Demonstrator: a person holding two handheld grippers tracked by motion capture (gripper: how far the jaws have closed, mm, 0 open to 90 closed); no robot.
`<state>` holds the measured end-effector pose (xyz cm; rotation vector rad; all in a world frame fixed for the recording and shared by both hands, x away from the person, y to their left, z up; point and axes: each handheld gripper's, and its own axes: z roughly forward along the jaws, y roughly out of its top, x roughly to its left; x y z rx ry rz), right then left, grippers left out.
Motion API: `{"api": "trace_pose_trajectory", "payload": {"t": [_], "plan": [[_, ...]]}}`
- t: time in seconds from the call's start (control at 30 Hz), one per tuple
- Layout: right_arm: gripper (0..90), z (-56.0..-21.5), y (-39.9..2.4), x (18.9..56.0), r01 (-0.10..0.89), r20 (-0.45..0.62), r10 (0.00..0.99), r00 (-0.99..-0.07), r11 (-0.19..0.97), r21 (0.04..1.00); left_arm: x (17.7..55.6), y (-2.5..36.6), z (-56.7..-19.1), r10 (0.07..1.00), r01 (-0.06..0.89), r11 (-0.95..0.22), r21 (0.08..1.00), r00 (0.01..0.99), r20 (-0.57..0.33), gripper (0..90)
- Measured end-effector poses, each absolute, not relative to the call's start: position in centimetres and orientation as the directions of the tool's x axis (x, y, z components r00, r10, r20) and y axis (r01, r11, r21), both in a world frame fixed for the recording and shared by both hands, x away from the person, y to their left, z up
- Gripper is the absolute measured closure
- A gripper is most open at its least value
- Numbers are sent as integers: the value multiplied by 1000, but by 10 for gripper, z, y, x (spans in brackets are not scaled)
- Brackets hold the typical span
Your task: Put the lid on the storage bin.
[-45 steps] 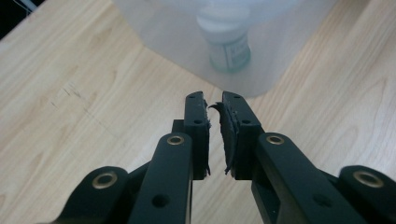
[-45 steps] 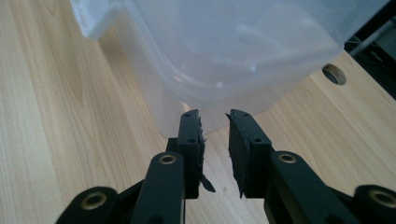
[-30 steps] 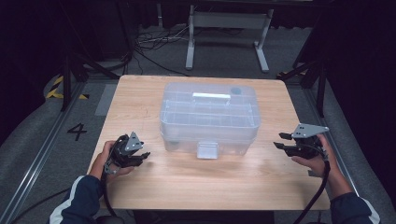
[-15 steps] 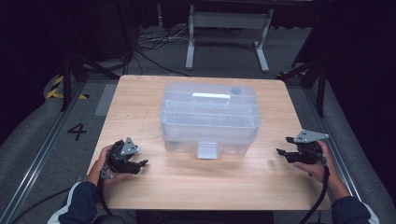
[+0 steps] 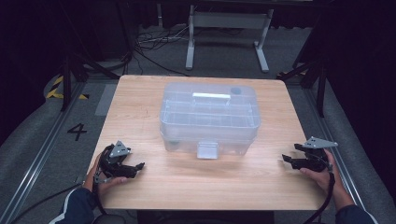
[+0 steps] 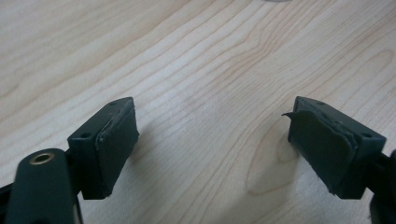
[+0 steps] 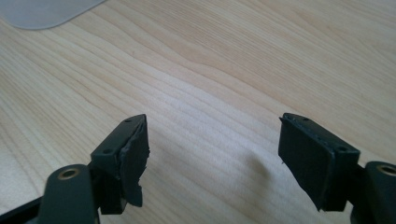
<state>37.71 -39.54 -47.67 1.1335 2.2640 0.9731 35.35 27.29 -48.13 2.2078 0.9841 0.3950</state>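
Two grippers, left gripper and right gripper, lie low on the counter, jaws just opened wide, nothing between them. Clear box sits ahead, well apart; bare wood surrounds each.

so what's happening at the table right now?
A person holds a two-jaw gripper in each hand at a wooden table. A clear plastic lidded box sits in the middle, untouched. The left gripper and right gripper are low over the near corners, well apart from the box. Both sets of jaws have just been opening and now stand wide with nothing between them, just bare wood.
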Motion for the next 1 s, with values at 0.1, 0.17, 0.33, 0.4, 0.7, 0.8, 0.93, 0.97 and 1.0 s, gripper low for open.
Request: {"api": "trace_pose_trajectory", "payload": {"t": [0.1, 0.17, 0.33, 0.4, 0.7, 0.8, 0.93, 0.97, 1.0], "plan": [[251, -481, -402, 372, 544, -36, 836, -548, 389, 743, 353, 275, -481, 751, 543, -478, 691, 660, 1, 157], [233, -486, -407, 369, 563, -18, 854, -521, 359, 745, 352, 276, -481, 754, 547, -476, 688, 657, -1, 156], [218, -487, -418, 364, 601, 13, 896, -445, 288, 745, 351, 277, -482, 760, 553, -470, 688, 650, -4, 149], [210, -487, -418, 363, 600, 9, 894, -448, 294, 744, 351, 277, -482, 761, 552, -467, 691, 649, -3, 147], [204, -487, -418, 364, 601, 9, 894, -448, 293, 744, 350, 276, -482, 775, 563, -454, 690, 632, -6, 148], [204, -487, -418, 364, 601, 9, 894, -448, 293, 744, 351, 277, -482, 784, 568, -450, 690, 621, 0, 148], [203, -487, -418, 364, 600, 7, 894, -449, 295, 744, 351, 277, -482, 805, 586, -424, 691, 593, -10, 147], [203, -487, -418, 364, 600, 7, 893, -449, 296, 744, 351, 277, -482, 806, 587, -422, 691, 592, -10, 147], [199, -487, -418, 364, 602, 9, 895, -447, 293, 743, 351, 277, -482, 806, 587, -423, 690, 592, -10, 147]]}}
